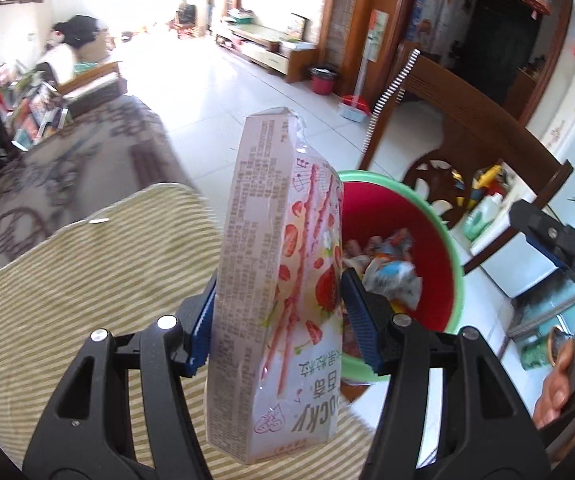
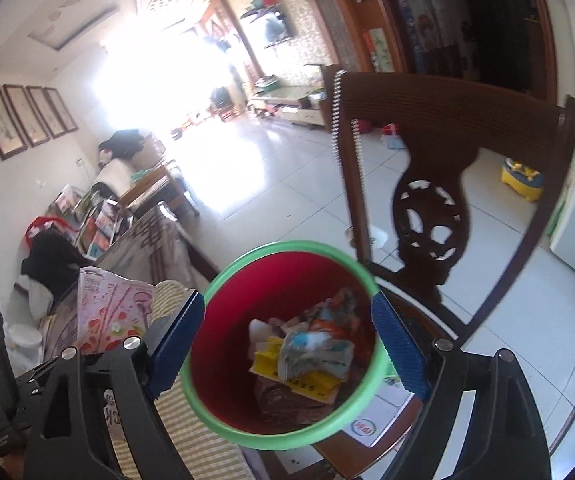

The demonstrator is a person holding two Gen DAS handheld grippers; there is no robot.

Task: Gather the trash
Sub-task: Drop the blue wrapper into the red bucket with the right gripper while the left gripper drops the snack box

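Pink snack box (image 1: 279, 280), printed with strawberries and biscuit sticks, pinched upright between the blue pads (image 1: 357, 312) of the left gripper (image 1: 277, 316), pads pressing on both flat sides. Just beyond and to the right of that gripper, a red bin (image 1: 419, 232) with a green rim, standing open. Inside the bin: crumpled wrappers (image 2: 315, 344), one whitish with blue and orange print lying on top, a yellow packet (image 2: 271, 360) beneath it, darker scraps further down at the bottom. Bin filled only in its lower part, red inner wall bare above the heap.

Right gripper (image 2: 287, 344) spread wide, nothing between its pads, hanging directly over the mouth of the bin so that the rim shows between the two fingers. To the left of that gripper, the same pink box and the black frame of the left gripper.

Under both grippers, a striped beige cushion (image 1: 87, 280), touching the bin's near side. Beyond the bin, a dark carved wooden chair (image 2: 431, 208). Past the chair, pale floor tiles (image 1: 215, 92); far off on them, a small red bucket (image 1: 322, 79). At the right edge of the left view, a hand (image 1: 559, 376) on the other gripper's handle.
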